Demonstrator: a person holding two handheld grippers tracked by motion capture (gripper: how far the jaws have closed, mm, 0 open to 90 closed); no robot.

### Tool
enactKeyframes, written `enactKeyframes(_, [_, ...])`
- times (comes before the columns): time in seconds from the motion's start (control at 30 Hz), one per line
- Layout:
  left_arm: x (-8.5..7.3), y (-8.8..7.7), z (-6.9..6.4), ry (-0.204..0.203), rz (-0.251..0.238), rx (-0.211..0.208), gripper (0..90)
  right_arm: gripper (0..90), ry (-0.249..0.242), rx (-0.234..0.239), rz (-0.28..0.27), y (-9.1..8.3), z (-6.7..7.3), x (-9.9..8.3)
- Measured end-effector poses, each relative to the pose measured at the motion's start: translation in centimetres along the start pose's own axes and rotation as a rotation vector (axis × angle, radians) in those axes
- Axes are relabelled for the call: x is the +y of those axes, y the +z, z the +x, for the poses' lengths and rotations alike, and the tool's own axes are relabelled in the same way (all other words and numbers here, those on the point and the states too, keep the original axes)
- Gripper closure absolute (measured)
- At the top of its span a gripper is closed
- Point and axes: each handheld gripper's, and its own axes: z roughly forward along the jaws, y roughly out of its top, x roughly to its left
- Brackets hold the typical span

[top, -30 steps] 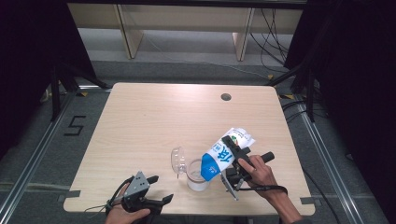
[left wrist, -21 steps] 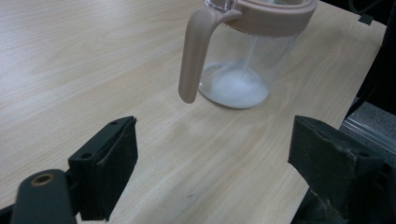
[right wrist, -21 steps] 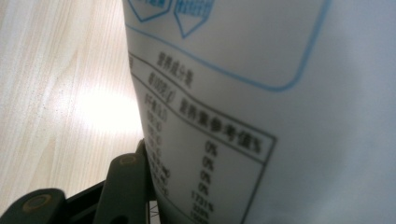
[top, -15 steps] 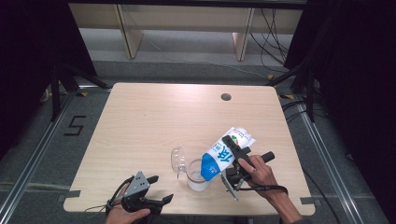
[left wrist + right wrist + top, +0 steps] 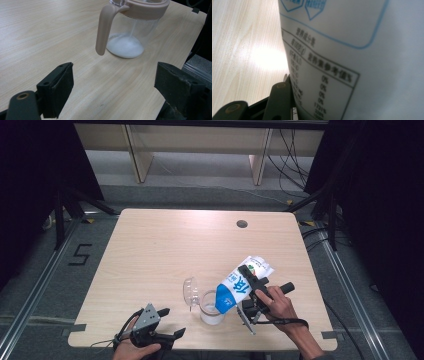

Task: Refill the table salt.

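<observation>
1. A person pours white powder from a bag (image 5: 243, 282) into a clear jug (image 5: 212, 307) on a wooden table (image 5: 165, 250). The bag is tilted, its mouth just over the jug's rim.

2. Risk, as a judgement: the bag's mouth sits close to the rim's edge, so a slight drift of the right fingers could send powder onto the table.

3. Risk: the bag is soft and held mid-body. A looser grip could let it slide down through the fingers onto the jug and knock it over.

4. Risk: nothing steadies the jug. Its lid (image 5: 190, 290) hangs open on the far side from the right fingers, and a nudge from the bag could shift the jug.

5. The right fingers (image 5: 250, 287) are about half open and clamped on the bag's sides. In the right gripper view, one finger (image 5: 280, 100) presses against the printed bag (image 5: 352, 62).

6. The left fingers (image 5: 170, 337) stand wide open, holding nothing, near the table's front edge. In the left gripper view the jug (image 5: 132, 32), its handle (image 5: 103, 30) and a mound of powder (image 5: 124, 46) lie ahead of them, apart.
</observation>
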Motion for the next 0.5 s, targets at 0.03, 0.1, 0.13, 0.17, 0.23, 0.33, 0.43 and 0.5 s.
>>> enactKeyframes(0.03, [0.00, 0.00, 0.00, 0.000, 0.000, 0.000, 15.2, 52.4, -0.001, 0.000, 0.000, 0.00, 0.00, 0.00])
enactKeyframes(0.1, [0.00, 0.01, -0.01, -0.001, 0.000, 0.000, 15.1, 52.5, -0.004, -0.002, 0.001, -0.01, -0.03, 0.00])
enactKeyframes(0.13, [0.00, 0.01, -0.01, 0.000, 0.000, 0.000, 15.2, 52.5, -0.007, -0.003, 0.004, -0.03, -0.05, 0.01])
enactKeyframes(0.17, [0.00, 0.01, -0.01, -0.001, 0.000, 0.000, 15.2, 52.6, -0.012, -0.004, 0.001, -0.02, -0.07, 0.01])
enactKeyframes(0.23, [-0.02, 0.04, -0.01, -0.002, -0.005, -0.001, 15.2, 52.7, 0.014, 0.004, 0.012, -0.07, 0.16, 0.00])
enactKeyframes(0.33, [-0.01, 0.02, -0.04, -0.004, -0.001, 0.001, 15.1, 53.1, 0.013, 0.004, 0.010, -0.07, 0.13, -0.01])
enactKeyframes(0.43, [0.00, 0.02, -0.02, -0.002, -0.001, 0.000, 15.2, 53.2, 0.014, 0.004, 0.010, -0.07, 0.15, 0.00])
enactKeyframes(0.5, [0.00, 0.02, -0.02, -0.001, -0.001, 0.000, 15.2, 53.2, 0.017, 0.004, 0.010, -0.08, 0.14, -0.01])
